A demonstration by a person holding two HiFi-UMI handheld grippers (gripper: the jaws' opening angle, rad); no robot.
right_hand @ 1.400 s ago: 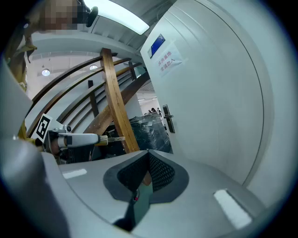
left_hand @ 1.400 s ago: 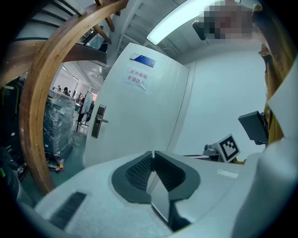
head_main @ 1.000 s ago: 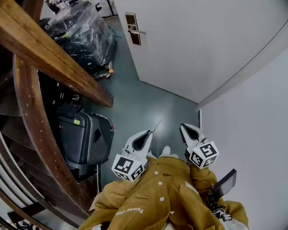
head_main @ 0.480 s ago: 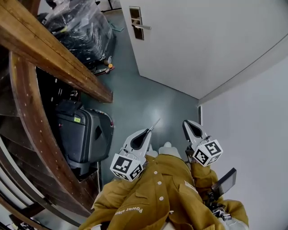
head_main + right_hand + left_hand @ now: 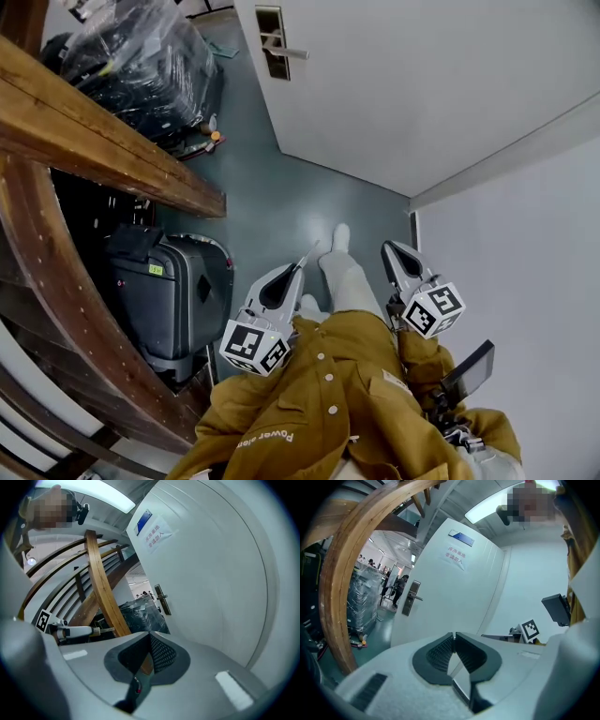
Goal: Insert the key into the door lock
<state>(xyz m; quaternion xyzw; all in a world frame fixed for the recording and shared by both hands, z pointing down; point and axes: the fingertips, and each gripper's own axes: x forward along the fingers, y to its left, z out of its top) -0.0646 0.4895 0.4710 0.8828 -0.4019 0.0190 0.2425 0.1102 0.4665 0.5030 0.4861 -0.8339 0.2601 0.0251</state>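
Head view: teal floor (image 5: 281,202), white door (image 5: 422,84), wooden beam (image 5: 103,141); left gripper (image 5: 293,268) pinches key (image 5: 306,254).

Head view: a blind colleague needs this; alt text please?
Looking steeply down, a person in a mustard jacket holds the left tongs, shut on a thin key, and the shut, empty right tongs, facing a white door whose lock plate is well ahead. A black suitcase stands beside a wooden stair rail at left.

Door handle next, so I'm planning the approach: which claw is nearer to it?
Left. The left claw, holding the key, sits almost straight below the door handle. The right claw is farther off to its right. Neither is close.
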